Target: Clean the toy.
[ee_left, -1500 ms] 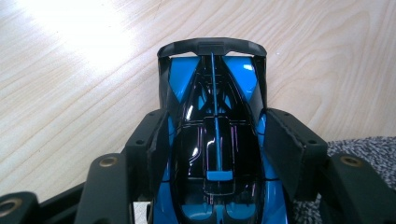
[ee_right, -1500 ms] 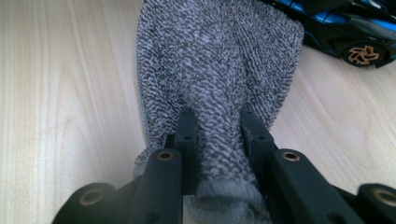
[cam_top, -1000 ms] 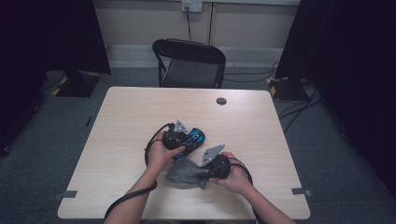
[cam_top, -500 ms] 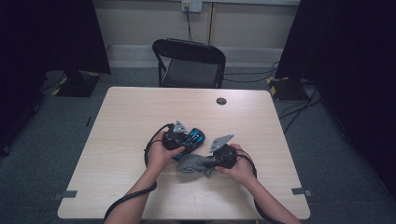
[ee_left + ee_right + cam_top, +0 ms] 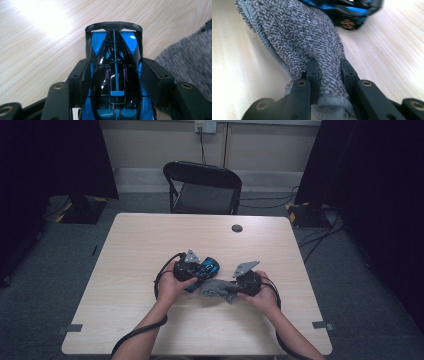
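Observation:
A blue and black toy racing car with a dark rear wing rests on the wooden table. My left gripper is shut on the car's body, one pad on each flank. In the high view the car sits at the table's middle, just ahead of my left gripper. A grey fluffy cloth is pinched at one end by my right gripper. In the high view the cloth lies between the two hands, right of the car, with my right gripper at its right end.
A small dark round disc lies near the table's far edge. A black folding chair stands behind the table. Cables trail from both grippers over the table's near side. Bare wood spreads to the left and right of the hands.
My right gripper has moved to the right with the cloth, drawing it out away from the car. The left gripper and the car have stayed in place.

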The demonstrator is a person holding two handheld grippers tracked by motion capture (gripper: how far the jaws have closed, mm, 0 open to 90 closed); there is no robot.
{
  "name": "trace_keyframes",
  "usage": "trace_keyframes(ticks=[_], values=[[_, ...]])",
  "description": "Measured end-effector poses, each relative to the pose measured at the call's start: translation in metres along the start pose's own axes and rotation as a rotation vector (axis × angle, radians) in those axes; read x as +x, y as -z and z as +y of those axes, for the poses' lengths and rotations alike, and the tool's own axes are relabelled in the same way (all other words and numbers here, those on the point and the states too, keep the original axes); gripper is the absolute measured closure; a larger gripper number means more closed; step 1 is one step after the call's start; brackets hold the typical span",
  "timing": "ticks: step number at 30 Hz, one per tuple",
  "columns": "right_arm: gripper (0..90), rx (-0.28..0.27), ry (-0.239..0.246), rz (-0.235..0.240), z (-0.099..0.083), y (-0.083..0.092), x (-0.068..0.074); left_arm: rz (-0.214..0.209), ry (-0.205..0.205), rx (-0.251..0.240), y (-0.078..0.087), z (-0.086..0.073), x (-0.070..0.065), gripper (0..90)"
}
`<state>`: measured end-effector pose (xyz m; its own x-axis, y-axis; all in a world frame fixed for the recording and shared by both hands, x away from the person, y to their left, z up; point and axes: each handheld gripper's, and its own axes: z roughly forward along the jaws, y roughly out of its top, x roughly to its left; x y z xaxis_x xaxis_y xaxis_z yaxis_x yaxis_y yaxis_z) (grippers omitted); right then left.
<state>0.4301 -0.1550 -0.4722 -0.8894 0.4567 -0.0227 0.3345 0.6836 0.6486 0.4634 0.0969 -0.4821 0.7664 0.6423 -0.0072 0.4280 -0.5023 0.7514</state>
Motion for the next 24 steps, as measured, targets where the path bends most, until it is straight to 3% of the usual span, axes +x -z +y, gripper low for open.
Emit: trace_keyframes(ticks=[7,21,24], values=[[73.9,-0.029,-0.051,-0.076,-0.007,0.004,-0.008,0.003,0.000,-0.007,0.000,-0.001,0.000,42.2],[73.9,-0.049,-0.145,-0.157,-0.020,0.014,-0.024,0.000,0.002,-0.015,0.000,-0.002,0.000,42.1],[73.9,-0.050,-0.154,-0.194,-0.022,0.018,-0.026,0.001,0.002,-0.014,0.001,-0.002,0.000,42.2]])
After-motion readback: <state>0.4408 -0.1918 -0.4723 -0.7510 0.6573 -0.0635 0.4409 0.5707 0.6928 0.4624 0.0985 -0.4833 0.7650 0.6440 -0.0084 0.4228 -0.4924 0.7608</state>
